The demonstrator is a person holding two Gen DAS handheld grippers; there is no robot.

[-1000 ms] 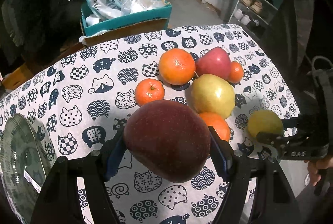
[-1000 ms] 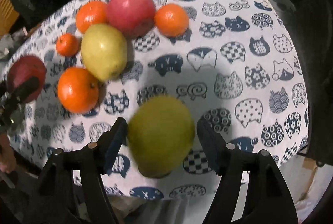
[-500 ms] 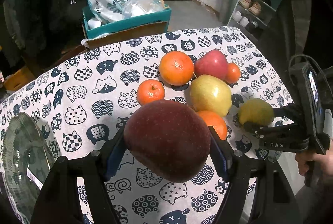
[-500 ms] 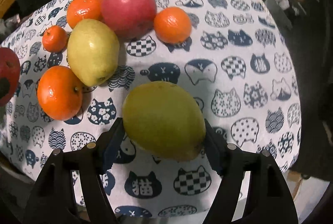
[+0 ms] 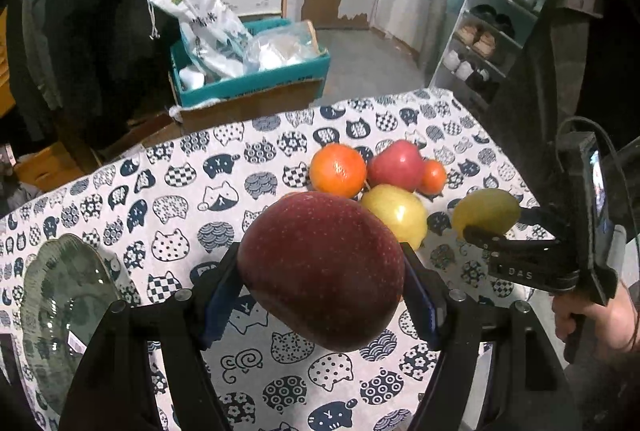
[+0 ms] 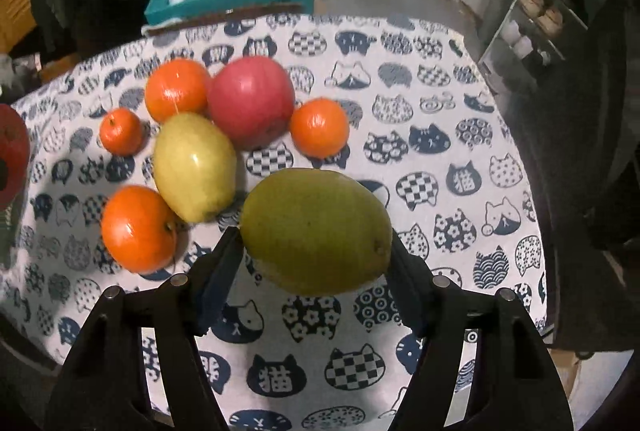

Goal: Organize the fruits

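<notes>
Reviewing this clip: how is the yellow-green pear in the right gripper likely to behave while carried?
The smooth yellow-green pear looks rigid, so it probably won't deform. The right gripper pinches it only at its curved sides, so it might twist or slip. If released on the cat-print tablecloth, it would likely roll.

Fruit cluster (image 6: 224, 135) crowds cloth centre; bare tablecloth (image 5: 168, 191) toward plate (image 5: 60, 311).

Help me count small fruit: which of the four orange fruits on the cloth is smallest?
The smallest orange fruit sits alone at the far left of the cluster, left of the yellow pear.
</notes>
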